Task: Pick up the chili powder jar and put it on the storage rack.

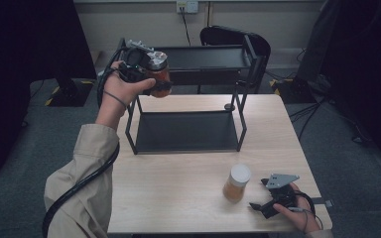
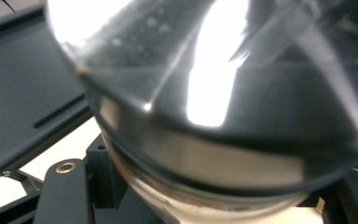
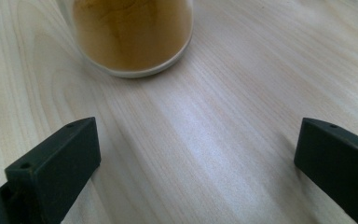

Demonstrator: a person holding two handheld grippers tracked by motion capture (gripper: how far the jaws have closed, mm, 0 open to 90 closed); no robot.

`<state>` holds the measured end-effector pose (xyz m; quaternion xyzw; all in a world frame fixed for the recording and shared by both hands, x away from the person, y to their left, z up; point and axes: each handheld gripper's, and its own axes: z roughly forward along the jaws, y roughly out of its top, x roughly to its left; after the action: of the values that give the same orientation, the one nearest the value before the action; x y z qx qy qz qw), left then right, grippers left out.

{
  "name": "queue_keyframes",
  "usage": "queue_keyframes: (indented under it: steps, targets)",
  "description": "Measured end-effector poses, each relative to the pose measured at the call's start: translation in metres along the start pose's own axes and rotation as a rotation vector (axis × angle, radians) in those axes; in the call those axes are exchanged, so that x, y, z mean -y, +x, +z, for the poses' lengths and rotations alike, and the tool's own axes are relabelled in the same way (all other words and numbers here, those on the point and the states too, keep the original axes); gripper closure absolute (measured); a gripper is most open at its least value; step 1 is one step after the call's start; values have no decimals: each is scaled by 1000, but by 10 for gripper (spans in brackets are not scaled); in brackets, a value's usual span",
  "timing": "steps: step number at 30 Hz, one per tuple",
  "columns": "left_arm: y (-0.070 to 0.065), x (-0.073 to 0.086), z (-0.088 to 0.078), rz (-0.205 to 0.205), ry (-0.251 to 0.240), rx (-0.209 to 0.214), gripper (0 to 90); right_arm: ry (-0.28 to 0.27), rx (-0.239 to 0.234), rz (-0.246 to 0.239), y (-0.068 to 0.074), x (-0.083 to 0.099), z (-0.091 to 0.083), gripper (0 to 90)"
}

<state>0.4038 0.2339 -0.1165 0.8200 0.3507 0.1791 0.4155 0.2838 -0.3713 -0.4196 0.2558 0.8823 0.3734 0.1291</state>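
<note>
Nearest the person, the right gripper [image 1: 264, 194] rested on the wooden table [image 1: 178, 198] with its jaws spread wide and nothing between them, just beside the white-lidded jar of tan powder [image 1: 236, 182], which stood upright in front of the black two-tier rack [image 1: 188, 130]. Farther off, the left gripper [image 1: 151, 75] held a silver-lidded jar of reddish contents [image 1: 158, 73] clamped between its jaws, raised at the left end of the rack's top shelf [image 1: 203, 56].

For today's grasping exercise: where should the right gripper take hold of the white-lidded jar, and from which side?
Grip the jar round its straight glass body, below the lid. It stands upright; the open right gripper already faces it from the right, so probably come in level from there.
</note>
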Motion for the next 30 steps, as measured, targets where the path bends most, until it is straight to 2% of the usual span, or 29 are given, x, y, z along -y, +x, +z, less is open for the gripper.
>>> queue_keyframes:
  steps: [11,19,30]
  targets:
    - [-1,-19,-8,9,-7,-26,301,0,0,0,0,0,0,0]
    - [8,-33,-5,-7,-14,-27,301,0,0,1,0,0,0,0]
    - [19,-49,1,-32,-12,-59,301,0,0,2,0,0,0,0]
